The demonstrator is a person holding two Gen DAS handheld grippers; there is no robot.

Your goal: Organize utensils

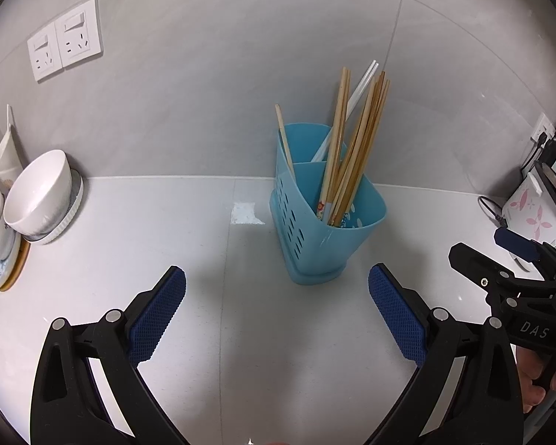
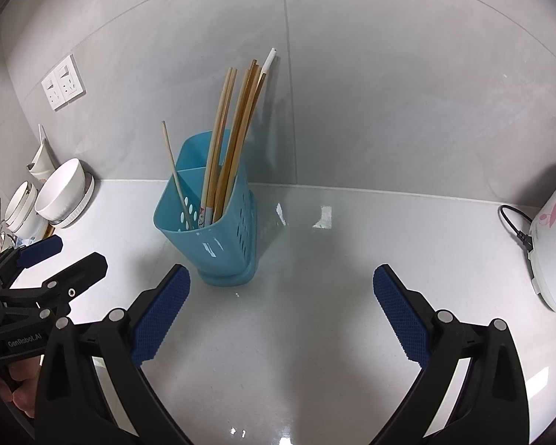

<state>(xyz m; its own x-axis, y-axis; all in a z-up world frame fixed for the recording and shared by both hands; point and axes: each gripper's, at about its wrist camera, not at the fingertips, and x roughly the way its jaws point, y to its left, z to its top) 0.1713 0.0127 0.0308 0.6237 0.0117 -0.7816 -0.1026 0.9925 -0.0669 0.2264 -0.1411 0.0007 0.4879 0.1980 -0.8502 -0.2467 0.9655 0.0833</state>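
A light blue slotted utensil holder point(image 1: 324, 230) point(image 2: 218, 237) stands on the white counter near the back wall. Several wooden chopsticks point(image 1: 356, 148) point(image 2: 233, 129) and white ones lean in its right compartment; a single wooden chopstick point(image 1: 286, 144) point(image 2: 175, 174) leans in the left one. My left gripper point(image 1: 278, 282) is open and empty, a little in front of the holder. My right gripper point(image 2: 281, 282) is open and empty too, with the holder just ahead of its left finger. Each gripper shows at the edge of the other's view.
White bowls point(image 1: 40, 193) point(image 2: 65, 189) and plates are stacked at the left by the wall. A white rice cooker with pink flowers point(image 2: 554, 244) point(image 1: 530, 207) and its black cord sit at the right. Wall sockets point(image 1: 65, 39) are at upper left.
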